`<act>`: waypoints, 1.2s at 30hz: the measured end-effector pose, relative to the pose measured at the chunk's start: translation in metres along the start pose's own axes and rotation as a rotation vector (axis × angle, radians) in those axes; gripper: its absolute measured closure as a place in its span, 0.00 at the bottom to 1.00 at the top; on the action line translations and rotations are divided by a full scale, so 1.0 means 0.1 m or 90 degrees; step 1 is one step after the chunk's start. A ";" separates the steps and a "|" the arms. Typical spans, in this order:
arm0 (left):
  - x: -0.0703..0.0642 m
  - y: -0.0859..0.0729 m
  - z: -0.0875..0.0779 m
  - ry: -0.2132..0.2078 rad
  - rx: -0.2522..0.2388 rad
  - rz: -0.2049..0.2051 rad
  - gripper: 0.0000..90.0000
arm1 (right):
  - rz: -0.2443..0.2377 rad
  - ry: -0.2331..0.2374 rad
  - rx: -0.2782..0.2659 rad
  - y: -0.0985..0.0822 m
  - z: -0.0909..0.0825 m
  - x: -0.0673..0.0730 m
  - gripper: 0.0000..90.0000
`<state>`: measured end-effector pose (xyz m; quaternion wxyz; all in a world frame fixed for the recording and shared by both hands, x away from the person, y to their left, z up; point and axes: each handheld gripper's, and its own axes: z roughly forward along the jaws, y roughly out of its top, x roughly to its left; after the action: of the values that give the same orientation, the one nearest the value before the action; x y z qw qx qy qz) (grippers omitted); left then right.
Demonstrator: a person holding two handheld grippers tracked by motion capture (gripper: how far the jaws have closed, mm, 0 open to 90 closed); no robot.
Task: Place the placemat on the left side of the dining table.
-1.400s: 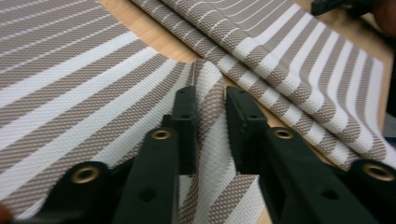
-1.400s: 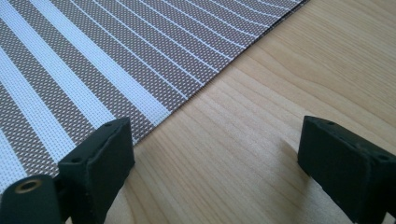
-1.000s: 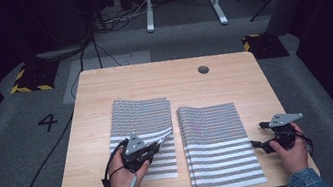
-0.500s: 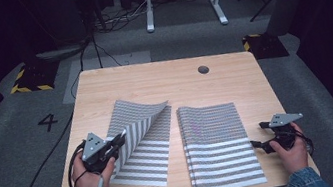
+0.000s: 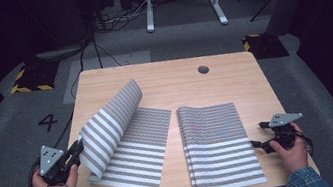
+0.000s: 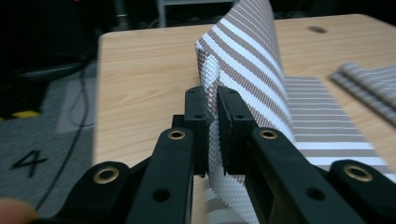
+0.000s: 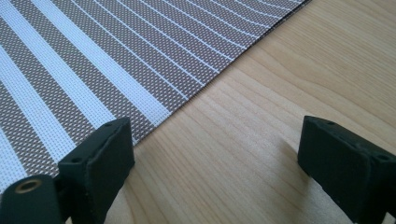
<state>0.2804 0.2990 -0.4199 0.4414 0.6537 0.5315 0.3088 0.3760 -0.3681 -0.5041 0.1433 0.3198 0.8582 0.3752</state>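
1. The left gripper (image 5: 76, 152) is clamped on the edge of the left striped mat (image 5: 126, 140), with the woven layer pinched flat between its jaws; seen along the jaws in the left gripper view, the mat (image 6: 243, 51) rises and curls away above the pads.
2. Holding it by the edge lets the top layer peel up and over like a page. It arches out over the left edge of the table (image 5: 233, 78), while the lower half lies flat on the wood (probably an unfolding in progress, judging by the curl).
3. The right gripper (image 5: 262, 134) sits at the right edge of the folded mat (image 5: 218, 146), which lies to the right of the lifted mat with a strip of bare wood between them.
4. Its jaws stand wide apart and hold nothing: one rests on the striped mat (image 7: 93, 70) at its border, the other is over bare wood.
5. That placement reads as a waiting pose, perhaps steadying the folded mat.
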 end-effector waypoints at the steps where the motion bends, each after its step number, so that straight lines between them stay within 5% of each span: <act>1: 0.04 -0.02 -0.02 0.018 0.001 -0.007 0.92 | 0.000 0.000 0.000 0.00 0.00 0.00 0.12; 5: 0.15 -0.04 -0.11 0.095 0.004 -0.025 0.87 | 0.002 0.002 0.000 0.00 0.00 0.00 0.12; 7: 0.19 -0.04 -0.15 0.143 -0.005 -0.026 0.70 | 0.001 0.002 0.000 0.00 0.00 0.00 0.12; 10: 0.15 -0.01 -0.16 0.180 -0.008 -0.014 0.51 | 0.002 0.002 0.000 0.00 0.01 0.00 0.12; 15: -0.08 0.07 -0.06 0.125 -0.005 0.009 0.42 | 0.002 0.002 0.000 0.00 0.01 0.00 0.12; 19: -0.42 0.08 0.19 0.010 0.040 0.027 0.40 | 0.002 0.002 0.000 0.00 0.01 0.00 0.12; 23: -0.68 0.02 0.42 -0.059 0.088 0.049 0.39 | 0.002 0.002 0.000 0.00 0.01 0.00 0.12; 30: -0.95 -0.16 0.69 -0.107 0.197 0.048 0.36 | 0.002 0.002 0.000 0.00 0.01 0.00 0.12; 36: -1.02 -0.31 0.84 -0.096 0.278 0.049 0.31 | 0.002 0.002 0.000 0.00 0.01 0.00 0.12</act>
<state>0.3160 0.1807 -0.4768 0.3155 0.7748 0.5260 0.1534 0.3762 -0.3675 -0.5043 0.1417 0.3204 0.8579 0.3760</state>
